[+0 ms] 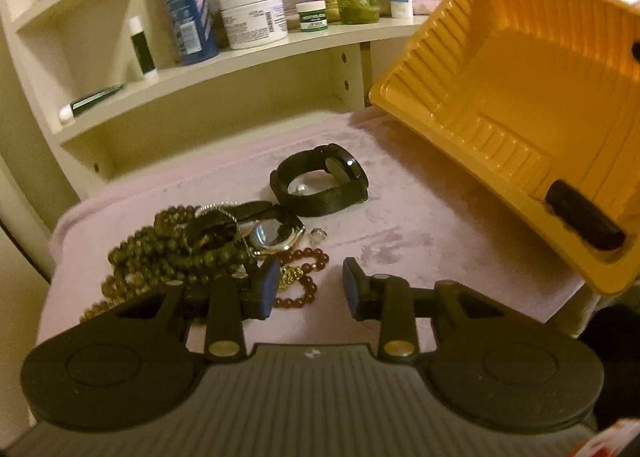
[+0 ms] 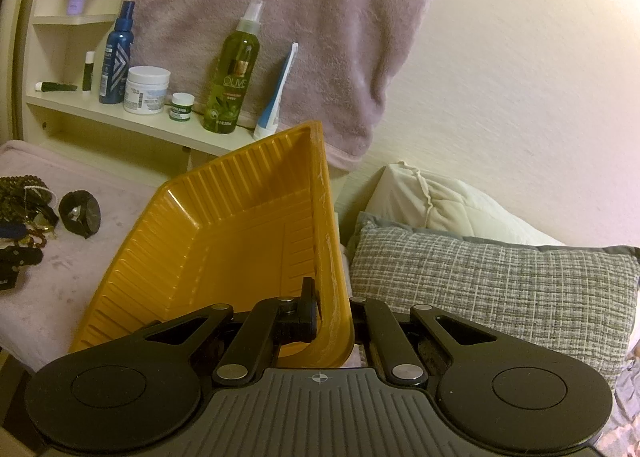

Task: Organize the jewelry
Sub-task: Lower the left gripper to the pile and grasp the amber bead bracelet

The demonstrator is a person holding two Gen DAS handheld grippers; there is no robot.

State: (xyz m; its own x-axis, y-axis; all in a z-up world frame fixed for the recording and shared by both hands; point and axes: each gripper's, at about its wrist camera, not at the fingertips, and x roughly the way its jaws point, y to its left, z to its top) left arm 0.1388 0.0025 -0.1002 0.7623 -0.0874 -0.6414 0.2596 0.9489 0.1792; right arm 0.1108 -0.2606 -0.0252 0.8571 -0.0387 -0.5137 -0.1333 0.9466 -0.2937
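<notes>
Meanwhile right tongs [image 2: 334, 321] clamped rim of tilted yellow tray [image 2: 224, 241]; left tongs [image 1: 308, 289] gaped wide, empty, beside bead bracelets [image 1: 168, 253] and black watch [image 1: 320, 181].

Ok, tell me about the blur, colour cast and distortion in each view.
Left wrist view: warm yellowish cast; the shelf bows from the fisheye; the bottles on it and the orange tray are smeared, while the left gripper stays sharp. Right wrist view: same dim warm light, crisper; olive bottle label readable.
</notes>
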